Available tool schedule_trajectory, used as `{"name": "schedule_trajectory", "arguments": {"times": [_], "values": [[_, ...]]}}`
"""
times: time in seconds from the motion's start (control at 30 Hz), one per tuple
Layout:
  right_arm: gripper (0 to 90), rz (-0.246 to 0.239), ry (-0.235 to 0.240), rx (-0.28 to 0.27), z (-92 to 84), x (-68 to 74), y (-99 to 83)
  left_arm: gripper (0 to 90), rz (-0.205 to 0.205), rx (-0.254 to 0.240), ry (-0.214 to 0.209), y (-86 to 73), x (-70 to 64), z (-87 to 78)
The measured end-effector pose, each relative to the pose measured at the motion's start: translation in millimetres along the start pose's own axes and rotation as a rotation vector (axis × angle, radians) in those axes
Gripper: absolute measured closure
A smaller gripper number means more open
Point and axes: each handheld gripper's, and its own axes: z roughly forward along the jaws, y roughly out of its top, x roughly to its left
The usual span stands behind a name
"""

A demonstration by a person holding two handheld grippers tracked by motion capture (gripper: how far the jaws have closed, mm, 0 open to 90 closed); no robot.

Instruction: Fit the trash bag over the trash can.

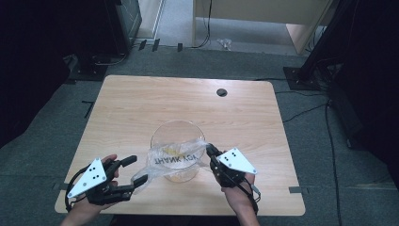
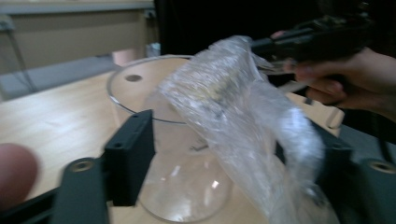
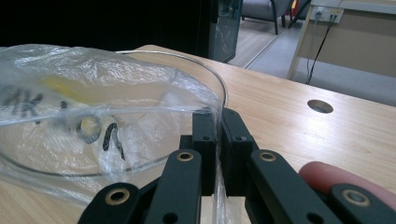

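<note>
One glass bowl (image 1: 178, 141), one plastic bag (image 1: 175, 161), two grippers

The plastic bag (image 1: 174, 160) drapes over the glass bowl (image 1: 178, 136) on the table (image 1: 141, 108); one end is pinched between the right gripper (image 1: 207, 148) jaws, the other lies between the left gripper (image 1: 135, 175) jaws

You can read "THANK YOU" in black capitals on the clear bag (image 1: 175, 160), seen upside down from above. Your right gripper view shows only fragments.

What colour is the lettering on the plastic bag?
Black, on the clear plastic bag; clearest in the high view.
</note>
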Motion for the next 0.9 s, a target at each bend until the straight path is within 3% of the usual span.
{"name": "schedule_trajectory", "arguments": {"times": [0.03, 0.1, 0.17, 0.2, 0.27, 0.4, 0.5, 0.53, 0.6, 0.73, 0.9], "values": [[86.3, -0.001, -0.001, -0.002, -0.5, -0.6, 0.3, 21.1, -0.01, 0.016, -0.005, 0.1, 0.9, 0.1], [86.3, 0.002, -0.005, -0.004, -1.1, -1.5, 0.4, 18.8, -0.027, 0.031, 0.047, 0.0, 2.1, 0.1], [86.3, 0.002, -0.006, -0.004, -1.1, -1.8, -0.1, 18.8, -0.078, 0.041, 0.079, 1.3, 6.0, 0.1], [86.2, 0.004, -0.006, -0.003, -1.0, -1.7, -0.4, 18.7, -0.098, 0.033, 0.076, 1.4, 7.6, -0.7], [86.3, 0.003, -0.007, -0.001, -0.7, -1.9, -1.0, 18.7, -0.099, 0.024, 0.059, 1.5, 8.1, -2.0], [86.3, 0.001, -0.007, -0.002, -0.1, -1.3, -0.9, 19.3, -0.051, -0.006, -0.013, 3.0, 0.3, -2.6], [86.2, 0.002, -0.005, -0.004, -0.2, -1.2, -0.4, 24.9, -0.03, -0.039, -0.046, 5.9, -3.7, -3.8], [86.3, 0.001, -0.004, -0.003, -0.1, -1.0, -0.2, 29.2, -0.016, -0.049, -0.043, 5.9, -4.1, -4.4], [86.3, 0.0, -0.001, -0.002, 0.6, -0.5, -0.4, 49.1, 0.001, -0.051, -0.041, 4.8, -3.2, -2.3], [86.2, -0.008, 0.008, 0.012, 4.1, 0.1, -1.5, 68.8, -0.043, -0.048, -0.003, 2.4, 5.5, 5.5], [86.3, -0.004, 0.011, 0.036, 11.6, -4.4, -2.8, 86.2, -0.086, 0.002, 0.086, 3.5, 23.2, 19.6]]}}
